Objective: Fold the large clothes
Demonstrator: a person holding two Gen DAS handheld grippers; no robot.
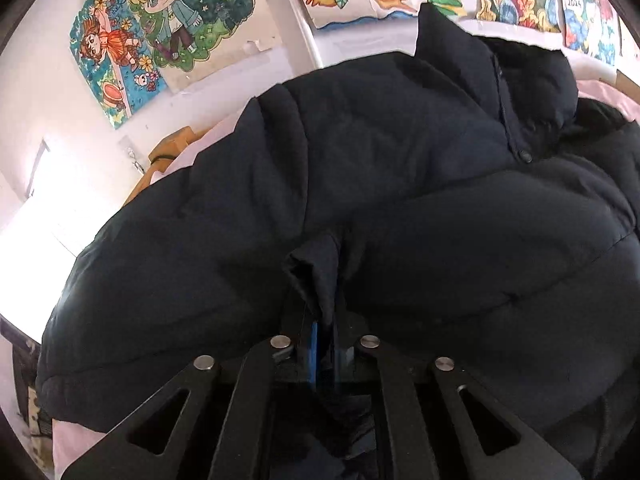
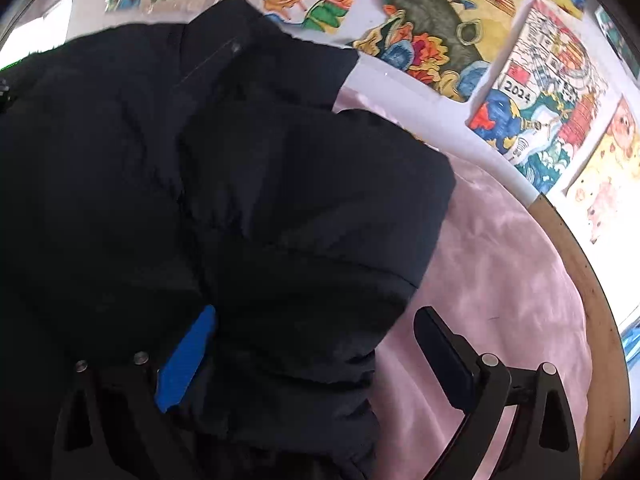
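On my left wrist view the left gripper (image 1: 324,340) has its jaws drawn nearly together, pinching a small pleat of the dark jacket (image 1: 380,200) that rises toward twelve o'clock from between them. The jacket is a puffy quilted thing that fills most of that view, lying on a pink sheet (image 1: 76,436) that shows at seven o'clock, with its collar (image 1: 452,52) standing up at one o'clock and a snap button (image 1: 525,156) just below it. Behind, at eleven and twelve o'clock, the wall carries bright drawings (image 1: 168,28). On my right wrist view the right gripper (image 2: 312,356) is spread wide, holding nothing tight: its blue-padded finger (image 2: 186,360) at seven o'clock is pressed against the jacket (image 2: 200,180), while the black finger (image 2: 444,356) at four o'clock stands apart over the pink sheet (image 2: 500,260). A sleeve or folded edge of the jacket lies between the two fingers, and I cannot tell whether it touches the black one. The sheet runs to a wooden edge (image 2: 592,300) at three o'clock, with more drawings (image 2: 532,92) on the wall at one and two o'clock.
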